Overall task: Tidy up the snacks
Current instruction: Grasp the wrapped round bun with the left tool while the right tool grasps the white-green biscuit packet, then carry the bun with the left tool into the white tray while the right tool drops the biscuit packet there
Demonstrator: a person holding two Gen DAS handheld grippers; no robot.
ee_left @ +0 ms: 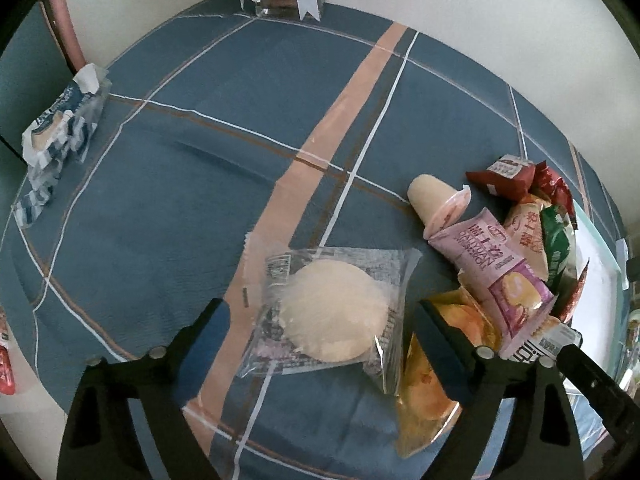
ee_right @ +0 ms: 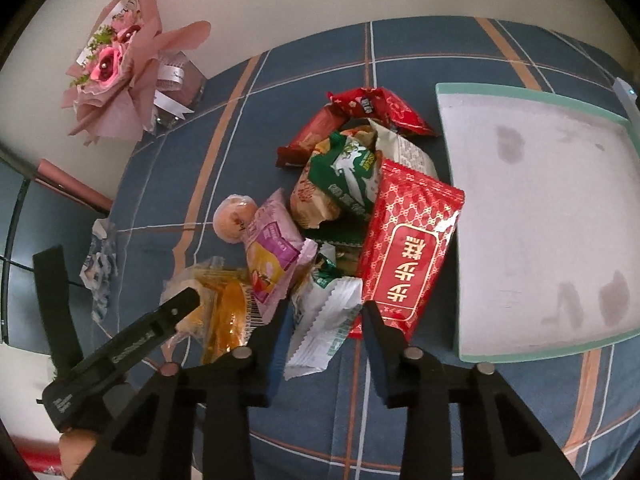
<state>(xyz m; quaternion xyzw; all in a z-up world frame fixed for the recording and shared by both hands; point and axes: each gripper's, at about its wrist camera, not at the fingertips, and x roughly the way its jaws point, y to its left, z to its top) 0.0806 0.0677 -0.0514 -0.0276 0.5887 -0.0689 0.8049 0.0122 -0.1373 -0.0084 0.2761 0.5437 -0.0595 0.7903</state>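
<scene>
Left gripper (ee_left: 322, 336) stands wide for me, its jaws either side of a clear-wrapped round pastry (ee_left: 334, 316) lying on the blue plaid cloth (ee_left: 180, 200), not pinching it; the snack pile (ee_left: 516, 248) sits to its right. Right gripper (ee_right: 324, 328) is wide too, straddling a white-green packet (ee_right: 320, 332) at the pile's near edge, beside the red packet (ee_right: 408, 248) and the green-rimmed tray (ee_right: 532, 354).

Open left tongs (ee_left: 322, 344) straddle a clear-wrapped round cake (ee_left: 334, 316) on the tablecloth (ee_left: 200, 200).
</scene>
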